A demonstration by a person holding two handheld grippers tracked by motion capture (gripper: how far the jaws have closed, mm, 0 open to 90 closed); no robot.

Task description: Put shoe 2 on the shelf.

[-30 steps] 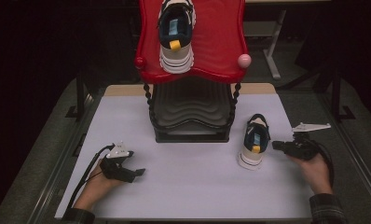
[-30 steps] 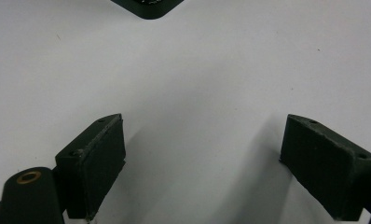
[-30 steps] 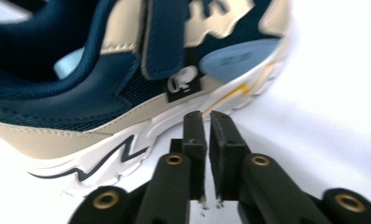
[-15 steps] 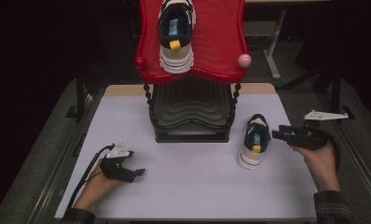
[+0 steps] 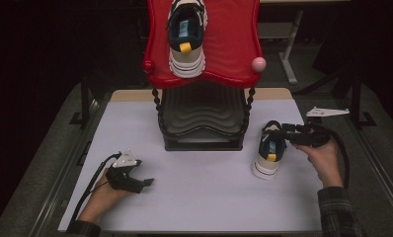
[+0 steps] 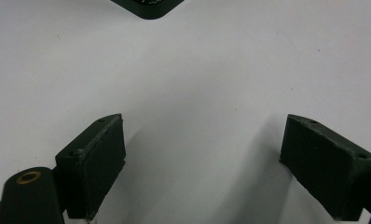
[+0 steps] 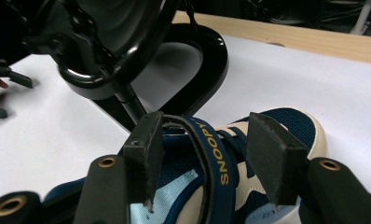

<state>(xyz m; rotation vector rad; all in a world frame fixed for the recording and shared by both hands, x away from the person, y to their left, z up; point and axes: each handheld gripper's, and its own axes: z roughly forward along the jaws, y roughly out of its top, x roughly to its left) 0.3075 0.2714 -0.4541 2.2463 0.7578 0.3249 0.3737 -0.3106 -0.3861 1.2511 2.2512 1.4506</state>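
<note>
A navy and cream shoe point(image 5: 268, 150) stands on the white table point(image 5: 204, 197) to the right of the rack, toe toward me. My right gripper point(image 5: 278, 132) hovers at its heel end. Its jaws have just been opening and now stand apart around the shoe's navy "SNOOPY" strap point(image 7: 216, 149), which rises between them close to the left pad; the pads do not press on it. The shoe's blue mesh point(image 7: 298, 122) lies beyond. A matching shoe point(image 5: 186, 37) sits on the rack's red top shelf point(image 5: 229, 49). My left gripper point(image 5: 147, 182) rests open on the bare table point(image 6: 202, 70), jaws wide.
The rack's black ribbed lower shelf point(image 5: 202, 113) and black base point(image 7: 211, 51) stand just left of the table shoe. A pink ball point(image 5: 258, 63) caps the red shelf's right corner. A corner of the rack base point(image 6: 146, 7) lies ahead of the left gripper.
The right gripper has risen and drifted toward the far side, and its jaws have parted from nearly shut. The table shoe has stayed put. The left gripper has not moved.
</note>
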